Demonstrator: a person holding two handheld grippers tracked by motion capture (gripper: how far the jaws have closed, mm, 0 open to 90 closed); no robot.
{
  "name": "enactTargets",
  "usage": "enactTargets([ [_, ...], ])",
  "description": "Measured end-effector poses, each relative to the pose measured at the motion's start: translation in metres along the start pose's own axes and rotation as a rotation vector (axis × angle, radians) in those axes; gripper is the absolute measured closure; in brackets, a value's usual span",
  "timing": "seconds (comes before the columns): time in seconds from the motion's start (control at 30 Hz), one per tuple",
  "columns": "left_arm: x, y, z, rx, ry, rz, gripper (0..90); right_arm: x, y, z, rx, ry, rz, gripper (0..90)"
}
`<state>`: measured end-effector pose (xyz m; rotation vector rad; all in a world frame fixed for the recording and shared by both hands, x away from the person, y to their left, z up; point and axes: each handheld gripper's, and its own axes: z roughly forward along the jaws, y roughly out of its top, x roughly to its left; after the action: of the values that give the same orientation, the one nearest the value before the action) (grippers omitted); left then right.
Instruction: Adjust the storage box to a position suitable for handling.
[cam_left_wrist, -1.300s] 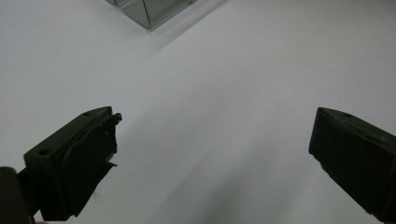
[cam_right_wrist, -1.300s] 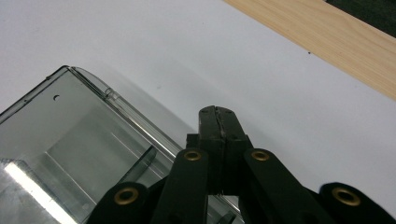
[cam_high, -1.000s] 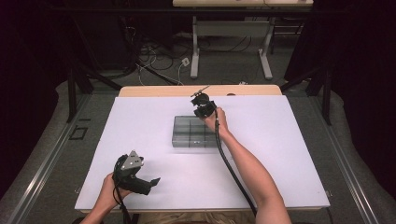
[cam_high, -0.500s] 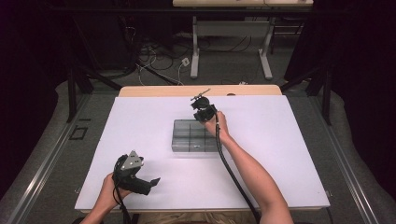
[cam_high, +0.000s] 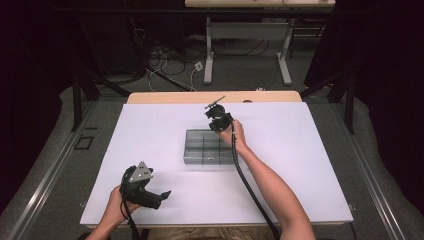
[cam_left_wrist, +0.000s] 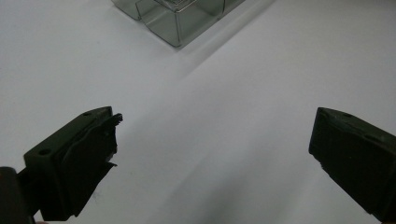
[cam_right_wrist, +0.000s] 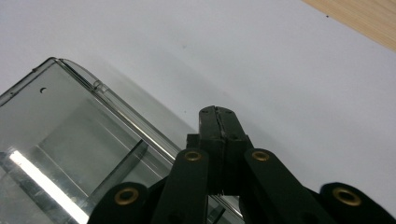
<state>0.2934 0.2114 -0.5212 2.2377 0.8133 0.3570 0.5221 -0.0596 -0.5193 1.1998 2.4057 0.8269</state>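
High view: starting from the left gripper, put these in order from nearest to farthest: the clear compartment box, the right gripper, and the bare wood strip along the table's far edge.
1. Clear compartment box: mid-table, up and to the right of the left gripper.
2. Right gripper: over the box's far right corner, jaws shut.
3. Wood strip: along the table's far edge, beyond the white sheet.

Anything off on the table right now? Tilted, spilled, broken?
Nothing stands out. The clear plastic compartment box sits flat and square on the white table mat, compartments apparently empty. The right gripper, jaws shut, is at its far edge; the left gripper is open, well apart.
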Motion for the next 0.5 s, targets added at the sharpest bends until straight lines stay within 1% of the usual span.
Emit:
enactTargets([
  [0.03,0.0,0.0,0.0,0.0,0.0,0.0,0.9,0.001,0.0,-0.001,0.016,-0.005,0.004,90.0],
  [0.07,0.0,0.0,0.0,0.004,0.003,-0.001,0.9,0.0,-0.001,0.0,-0.004,-0.002,0.002,90.0],
  [0.1,0.0,-0.001,0.002,-0.013,0.009,-0.002,0.9,0.0,-0.001,0.0,0.001,0.0,0.009,90.0],
  [0.17,0.0,0.0,0.002,-0.01,0.012,-0.001,0.9,-0.001,-0.002,-0.001,0.001,-0.006,0.012,90.0],
  [0.2,0.0,0.0,0.0,0.004,0.001,0.0,0.9,-0.002,-0.002,-0.001,0.0,0.001,0.013,90.0],
  [0.23,-0.001,0.0,0.002,-0.015,0.009,-0.004,0.9,-0.002,-0.002,-0.002,0.004,0.0,0.02,90.0],
  [0.27,-0.001,0.0,0.002,-0.013,0.008,-0.003,0.9,-0.002,-0.003,-0.003,0.007,0.0,0.03,90.0],
  [0.3,-0.001,0.0,0.002,-0.013,0.008,-0.002,0.9,-0.003,-0.003,-0.003,0.003,0.001,0.015,90.0],
  [0.33,-0.001,0.0,0.002,-0.013,0.008,-0.002,0.9,-0.004,-0.003,-0.004,0.032,-0.005,0.006,90.0],
  [0.37,-0.001,0.0,0.002,-0.013,0.008,-0.002,0.9,-0.003,-0.003,-0.004,0.016,-0.002,0.024,90.0],
  [0.43,-0.001,0.0,0.002,-0.013,0.008,-0.002,0.9,-0.004,-0.003,-0.007,0.021,0.0,0.013,90.0],
  [0.47,-0.001,0.0,0.001,-0.01,0.011,-0.002,0.9,-0.004,-0.003,-0.009,0.007,0.012,0.023,90.0],
  [0.5,0.0,0.0,0.001,-0.009,0.011,-0.003,0.9,-0.004,-0.004,-0.012,0.003,0.027,0.022,90.0],
])
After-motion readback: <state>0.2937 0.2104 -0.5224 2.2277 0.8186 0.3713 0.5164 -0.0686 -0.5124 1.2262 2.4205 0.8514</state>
